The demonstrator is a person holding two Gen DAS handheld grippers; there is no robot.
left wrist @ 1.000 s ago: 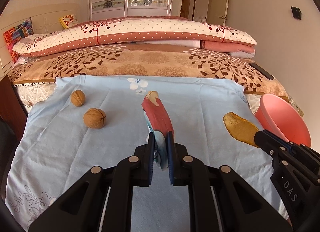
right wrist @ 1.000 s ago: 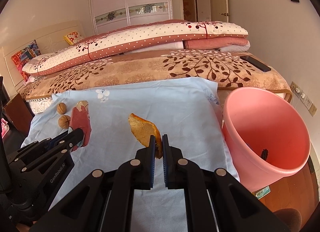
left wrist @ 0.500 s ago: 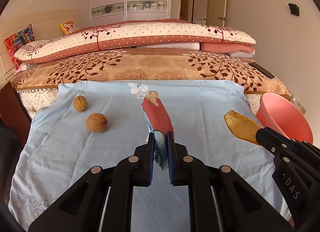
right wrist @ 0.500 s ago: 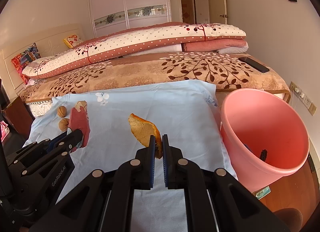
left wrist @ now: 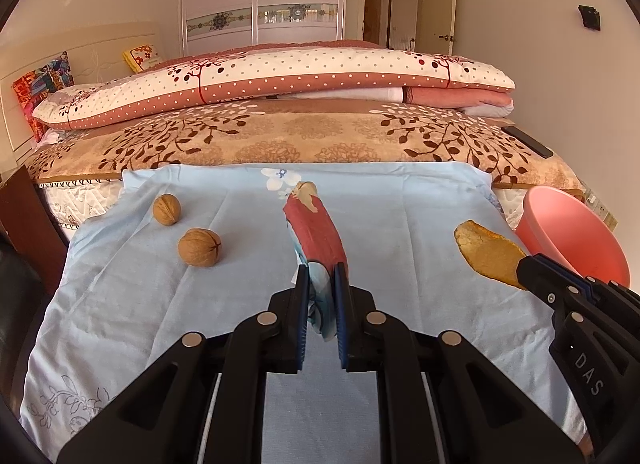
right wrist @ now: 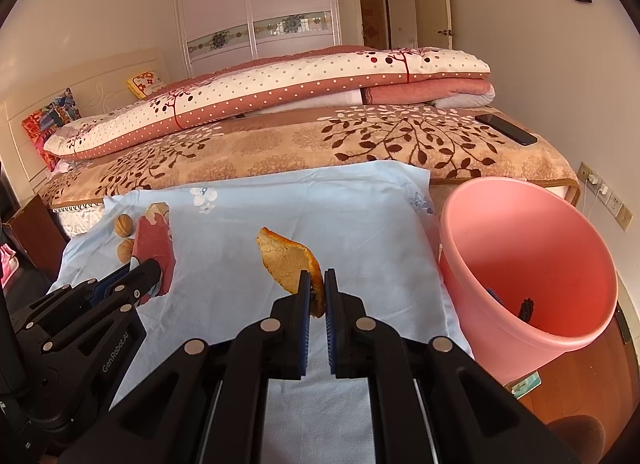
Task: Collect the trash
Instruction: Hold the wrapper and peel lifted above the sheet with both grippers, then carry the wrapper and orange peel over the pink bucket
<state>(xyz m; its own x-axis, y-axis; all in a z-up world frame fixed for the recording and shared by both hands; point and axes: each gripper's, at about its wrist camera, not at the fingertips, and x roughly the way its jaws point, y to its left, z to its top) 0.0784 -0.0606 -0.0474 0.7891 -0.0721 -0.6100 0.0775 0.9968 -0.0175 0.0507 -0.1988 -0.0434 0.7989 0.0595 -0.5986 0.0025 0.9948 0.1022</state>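
Observation:
My left gripper [left wrist: 321,276] is shut on a red and light-blue wrapper [left wrist: 316,234], held above the blue cloth [left wrist: 248,288]. The wrapper also shows in the right wrist view [right wrist: 154,246]. My right gripper [right wrist: 313,278] is shut on an orange peel [right wrist: 286,260], lifted off the cloth; the peel shows at the right in the left wrist view [left wrist: 486,254]. A pink bin [right wrist: 532,264] stands on the floor to the right of the cloth, with small dark items inside. Two walnuts [left wrist: 199,247] [left wrist: 166,209] lie on the cloth at the left.
The blue cloth covers the near part of a bed. Behind it lie a brown leaf-patterned blanket [left wrist: 304,132] and folded quilts [left wrist: 280,80]. A black phone [right wrist: 506,129] rests on the blanket's far right. A dark wooden stand [left wrist: 24,224] is at the left.
Both grippers have risen and drawn back a little with the wrapper and the peel held. The right gripper has come slightly nearer the bin. The walnuts have not moved.

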